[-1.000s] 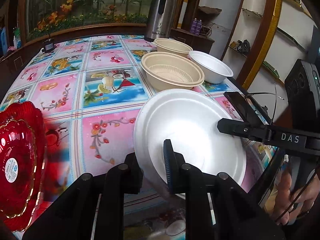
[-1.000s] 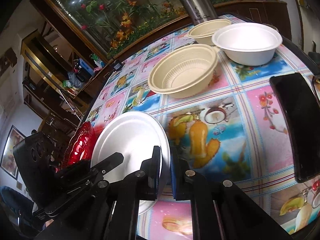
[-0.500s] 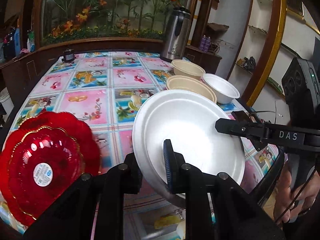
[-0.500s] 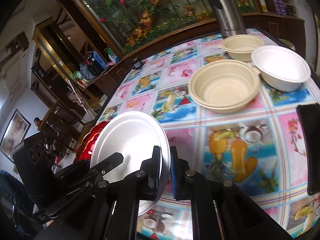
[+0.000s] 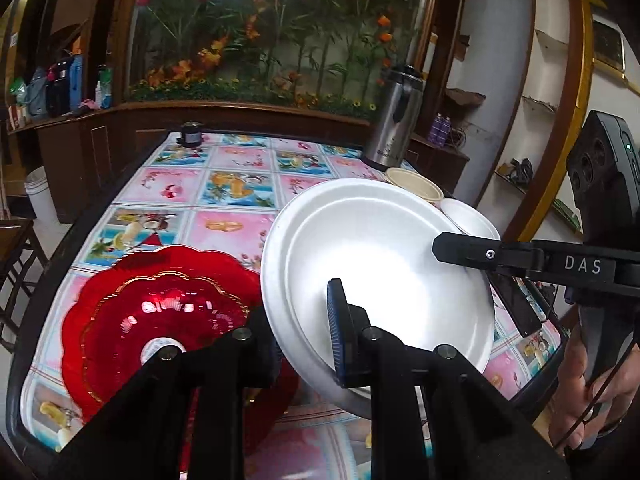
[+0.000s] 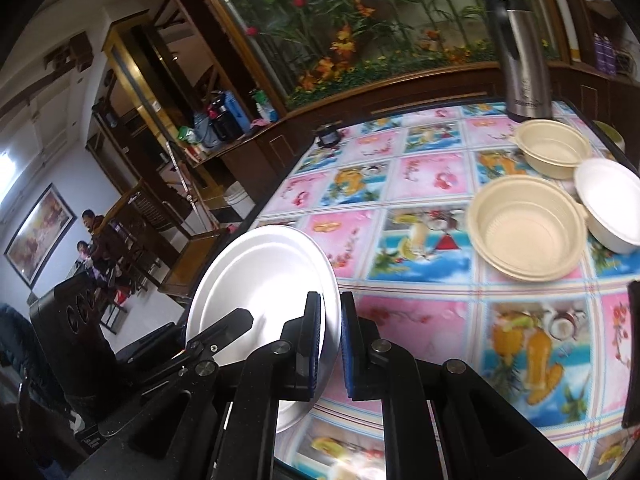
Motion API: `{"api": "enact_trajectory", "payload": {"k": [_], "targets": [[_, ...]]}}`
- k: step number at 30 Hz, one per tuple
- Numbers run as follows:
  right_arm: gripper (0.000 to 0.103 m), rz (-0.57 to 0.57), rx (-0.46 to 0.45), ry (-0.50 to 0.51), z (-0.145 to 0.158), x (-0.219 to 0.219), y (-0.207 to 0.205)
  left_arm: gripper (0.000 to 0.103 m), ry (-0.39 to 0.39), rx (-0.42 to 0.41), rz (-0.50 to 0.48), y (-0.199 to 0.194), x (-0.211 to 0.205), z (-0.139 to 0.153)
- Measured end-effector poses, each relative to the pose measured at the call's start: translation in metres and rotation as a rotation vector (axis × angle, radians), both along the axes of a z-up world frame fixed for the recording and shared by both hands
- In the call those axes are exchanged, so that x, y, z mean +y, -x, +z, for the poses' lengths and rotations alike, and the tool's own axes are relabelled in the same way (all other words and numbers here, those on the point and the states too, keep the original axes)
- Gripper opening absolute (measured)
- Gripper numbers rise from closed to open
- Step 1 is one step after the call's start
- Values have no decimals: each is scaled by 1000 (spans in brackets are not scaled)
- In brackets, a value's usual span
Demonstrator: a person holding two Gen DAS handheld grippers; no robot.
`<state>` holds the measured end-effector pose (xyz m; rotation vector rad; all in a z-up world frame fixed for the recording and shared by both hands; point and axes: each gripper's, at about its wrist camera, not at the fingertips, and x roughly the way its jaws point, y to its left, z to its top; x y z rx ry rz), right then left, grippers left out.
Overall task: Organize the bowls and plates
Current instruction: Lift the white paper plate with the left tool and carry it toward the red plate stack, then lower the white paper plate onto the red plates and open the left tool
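Both grippers hold one white foam plate (image 5: 376,264) tilted above the table. My left gripper (image 5: 304,320) is shut on its near rim. My right gripper (image 6: 330,320) is shut on the opposite rim of the plate (image 6: 256,280); its finger (image 5: 472,252) shows in the left wrist view. A red scalloped plate (image 5: 160,312) lies on the table below and left of the white plate. Two beige bowls (image 6: 524,228) (image 6: 552,148) and a white bowl (image 6: 608,200) stand at the right side of the table.
A steel thermos (image 6: 520,52) stands at the far right corner. A dark phone (image 5: 516,304) lies near the right table edge. A small black object (image 5: 191,134) sits at the far edge. The table (image 5: 236,188) has a colourful patterned cloth. Chairs stand left.
Both grippers have lifted the white plate higher and carried it left, toward the red plate. The bowls now look farther away.
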<state>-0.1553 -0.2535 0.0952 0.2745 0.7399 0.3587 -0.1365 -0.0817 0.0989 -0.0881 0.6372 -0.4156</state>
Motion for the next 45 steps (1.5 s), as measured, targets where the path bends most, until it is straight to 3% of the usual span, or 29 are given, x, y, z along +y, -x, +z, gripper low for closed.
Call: {"api": "enact_trajectory", "payload": {"k": [14, 27, 32, 45], "targets": [[9, 97, 35, 11, -3, 61, -34, 16, 20, 5, 114, -4, 54, -4], [11, 173, 131, 89, -37, 122, -63, 16, 7, 84, 228, -17, 95, -29], [11, 167, 175, 107, -59, 126, -72, 16, 7, 150, 231, -26, 98, -53], [11, 160, 189, 164, -84, 135, -81, 16, -5, 192, 254, -34, 101, -70]]}}
